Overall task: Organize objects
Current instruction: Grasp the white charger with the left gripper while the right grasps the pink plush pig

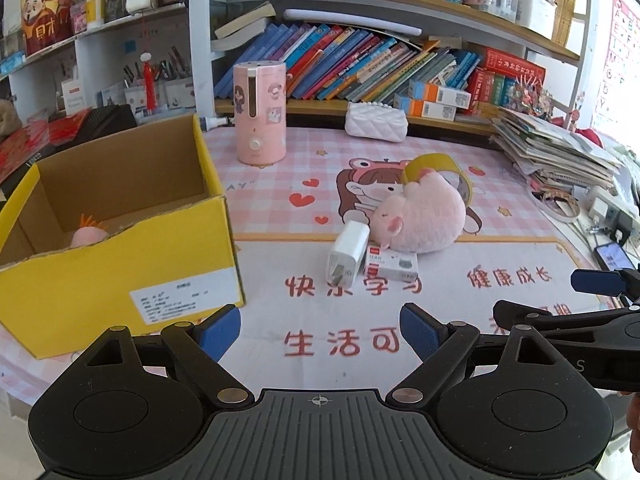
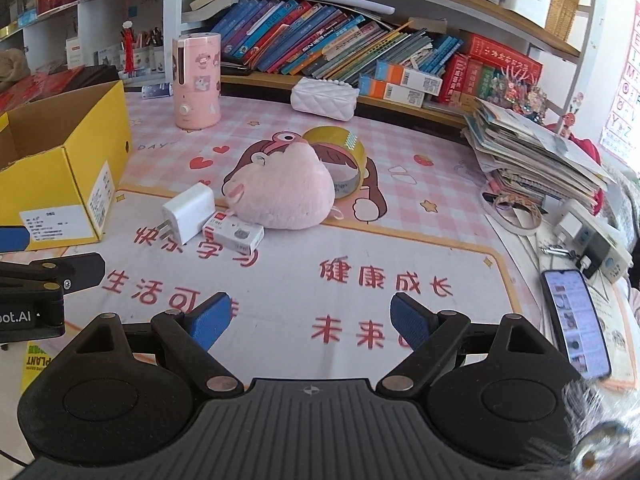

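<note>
Toward the desk's left edge stands the yellow cardboard box, open-topped, with a pink toy with orange tufts already lying inside. Near the desk's middle sits the loose cluster: a white charger plug touching a small white-and-red box, the pink plush pig just behind them, and a roll of yellowish packing tape leaning against the pig's far side. The left gripper and right gripper both hover over the near edge, jaws spread, nothing between them. The charger looks the sensible first pick: it lies nearest the box and clear on its left side, so closing across its flat faces should avoid nudging the small box. A pink humidifier and a white quilted purse stand toward the far edge, out of the way; a paper stack and phone crowd the right edge.
</note>
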Demonstrator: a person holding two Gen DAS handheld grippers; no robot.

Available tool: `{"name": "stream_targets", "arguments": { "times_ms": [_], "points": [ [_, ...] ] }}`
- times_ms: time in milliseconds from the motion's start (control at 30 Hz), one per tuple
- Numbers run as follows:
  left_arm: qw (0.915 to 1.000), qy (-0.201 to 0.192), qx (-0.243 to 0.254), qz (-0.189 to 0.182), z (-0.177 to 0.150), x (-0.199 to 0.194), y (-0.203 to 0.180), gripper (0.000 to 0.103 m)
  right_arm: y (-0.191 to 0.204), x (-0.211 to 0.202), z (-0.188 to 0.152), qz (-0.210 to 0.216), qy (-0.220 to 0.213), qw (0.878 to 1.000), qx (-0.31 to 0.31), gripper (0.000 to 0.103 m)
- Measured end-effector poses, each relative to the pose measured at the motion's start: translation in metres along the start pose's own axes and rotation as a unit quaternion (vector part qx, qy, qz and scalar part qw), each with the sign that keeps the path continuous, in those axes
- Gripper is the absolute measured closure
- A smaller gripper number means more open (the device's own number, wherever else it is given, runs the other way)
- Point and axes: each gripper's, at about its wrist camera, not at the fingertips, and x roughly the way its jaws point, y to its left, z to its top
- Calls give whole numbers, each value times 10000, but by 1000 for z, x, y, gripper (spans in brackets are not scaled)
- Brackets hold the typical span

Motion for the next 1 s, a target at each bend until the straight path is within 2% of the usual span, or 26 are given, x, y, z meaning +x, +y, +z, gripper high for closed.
{"name": "stream_targets", "arguments": {
  "times_ms": [567, 733, 867, 1000],
  "points": [
    [9993, 32, -239, 292, 22, 30, -20, 15, -27, 40, 31, 459, -43, 9988, -178, 17],
    [9988, 42, -256, 417, 27, 41, -24, 18, -32, 52, 37, 616, -11, 9977, -272, 17],
    [9988, 122, -68, 475, 35, 57, -32, 27, -37, 62, 45, 723, -31, 9969, -311, 17],
    [9985, 257, -7, 477, 42, 77, -34, 31, -43, 74, 57, 816, -116, 9960, -333, 15]
  ]
}}
